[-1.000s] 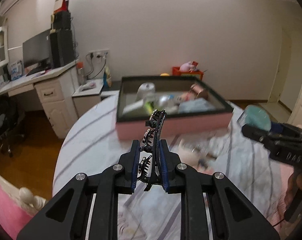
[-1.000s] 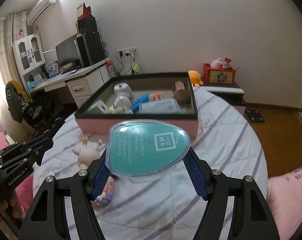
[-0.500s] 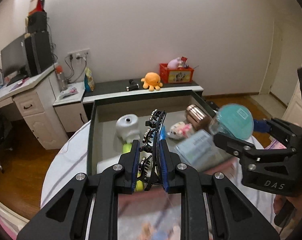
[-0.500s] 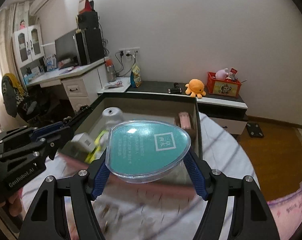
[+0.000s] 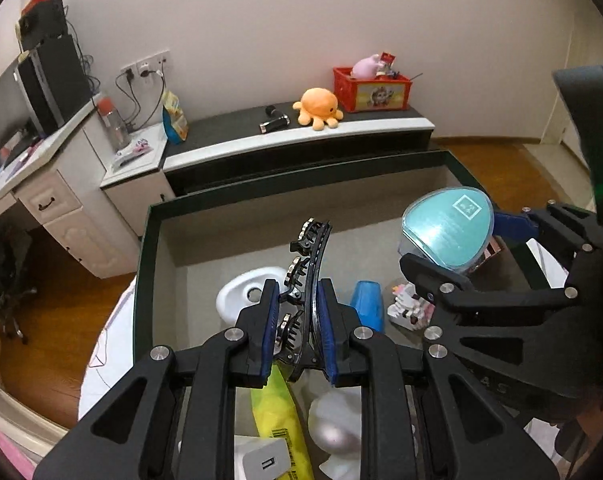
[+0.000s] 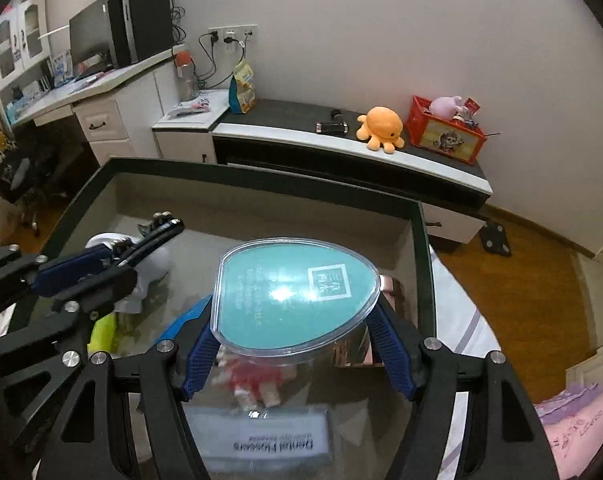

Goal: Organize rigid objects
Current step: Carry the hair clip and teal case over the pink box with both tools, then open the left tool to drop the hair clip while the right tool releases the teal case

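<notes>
Left gripper (image 5: 299,328) is clamped on a black hair clip (image 5: 307,264), center frame. Right gripper (image 6: 297,344) grips a teal egg-shaped case (image 6: 297,292) over the box (image 6: 425,248).

Left gripper (image 5: 298,340): matte black plastic frame, angular arms with triangular cut-outs, round silver screw heads at the joints, ribbed blue pads lining both fingers. White "CenRobot" lettering, partly readable, on its side. Right gripper (image 6: 297,346): same black frame, silver screws, blue textured pads; raised letters "AS" on its side.
</notes>
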The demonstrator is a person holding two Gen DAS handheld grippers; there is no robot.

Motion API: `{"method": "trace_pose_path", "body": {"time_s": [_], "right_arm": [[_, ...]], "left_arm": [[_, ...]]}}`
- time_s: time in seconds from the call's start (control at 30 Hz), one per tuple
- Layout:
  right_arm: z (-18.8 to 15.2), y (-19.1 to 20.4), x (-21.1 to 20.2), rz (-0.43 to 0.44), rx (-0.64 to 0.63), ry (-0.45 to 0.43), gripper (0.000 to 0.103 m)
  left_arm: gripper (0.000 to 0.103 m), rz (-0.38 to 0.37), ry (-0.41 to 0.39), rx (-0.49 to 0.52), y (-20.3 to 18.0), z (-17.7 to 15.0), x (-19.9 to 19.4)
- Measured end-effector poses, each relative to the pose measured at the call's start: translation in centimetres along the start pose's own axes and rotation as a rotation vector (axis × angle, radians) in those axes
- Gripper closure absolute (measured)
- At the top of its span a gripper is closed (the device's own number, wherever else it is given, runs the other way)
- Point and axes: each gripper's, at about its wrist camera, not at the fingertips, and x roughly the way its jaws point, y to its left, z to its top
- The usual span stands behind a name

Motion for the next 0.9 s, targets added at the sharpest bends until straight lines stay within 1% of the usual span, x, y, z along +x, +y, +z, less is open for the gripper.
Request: {"method": "trace_pose_path", "body": {"time_s": [0.07, 0.13, 0.17, 0.2, 0.23, 0.27, 0.3, 0.37, 0.43, 0.47, 0.5, 0.6, 0.67, 0.7, 0.73, 0.87, 0.9], "right_arm": [[0.1, -0.3, -0.1, 0.023, 0.014, 0.002, 0.031], [-0.1, -0.5, -0.4, 0.039, 0.022, -0.003, 0.03], [-0.2, -0.6, -0.8, 0.044, 0.026, -0.014, 0.03], [-0.3, -0.7, -1.1, 0.051, 0.031, -0.029, 0.029], [-0.5, -0.9, -1.8, 0.049, 0.042, -0.052, 0.027], [-0.6, -1.0, -2.5, 0.042, 0.051, -0.074, 0.025], [-0.7, -1.1, -3.4, 0.042, 0.056, -0.096, 0.024], [-1.3, -1.5, -5.8, 0.081, 0.069, -0.146, 0.023], [-2.1, -1.4, -8.3, 0.094, 0.077, -0.192, 0.022], [-2.6, -1.3, -9.6, 0.101, 0.073, -0.221, 0.022], [-3.2, -1.2, -11.1, 0.106, 0.071, -0.25, 0.021], [-5.9, -0.3, -16.0, 0.121, 0.065, -0.351, 0.018], [-8.1, 0.3, -18.8, 0.113, 0.057, -0.405, 0.016], [-9.2, 0.5, -20.0, 0.112, 0.057, -0.431, 0.016], [-10.4, 0.8, -21.2, 0.108, 0.06, -0.459, 0.016], [-14.8, 1.9, -24.7, 0.118, 0.079, -0.529, 0.016], [-15.8, 2.0, -25.3, 0.124, 0.08, -0.535, 0.016]], "left_arm": [[0.083, 0.003, -0.004, -0.016, 0.3, 0.1, 0.0], [0.078, -0.003, -0.007, -0.028, 0.4, -0.1, -0.2], [0.072, -0.004, -0.014, -0.039, 0.6, -0.3, -0.5], [0.06, -0.002, -0.026, -0.048, 0.8, -0.6, -0.9], [0.051, 0.0, -0.043, -0.054, 1.2, -0.8, -1.5], [0.037, 0.005, -0.066, -0.063, 1.4, -1.1, -2.3], [0.027, 0.007, -0.088, -0.07, 1.5, -1.4, -3.2], [0.022, 0.01, -0.143, -0.082, 1.8, -2.3, -5.6], [0.021, 0.005, -0.201, -0.092, 2.0, -3.5, -8.5], [0.016, 0.005, -0.226, -0.099, 2.0, -4.0, -9.6], [0.009, 0.008, -0.256, -0.105, 2.0, -4.7, -11.1], [0.004, 0.033, -0.368, -0.117, 1.5, -7.6, -15.9], [0.0, 0.057, -0.437, -0.131, 1.1, -9.7, -19.0], [0.0, 0.077, -0.475, -0.14, 0.7, -11.1, -20.7], [0.0, 0.088, -0.496, -0.14, 0.4, -12.0, -21.8], [0.0, 0.117, -0.554, -0.129, -0.9, -15.9, -25.5], [0.0, 0.139, -0.564, -0.126, -1.3, -16.7, -26.3]]}}
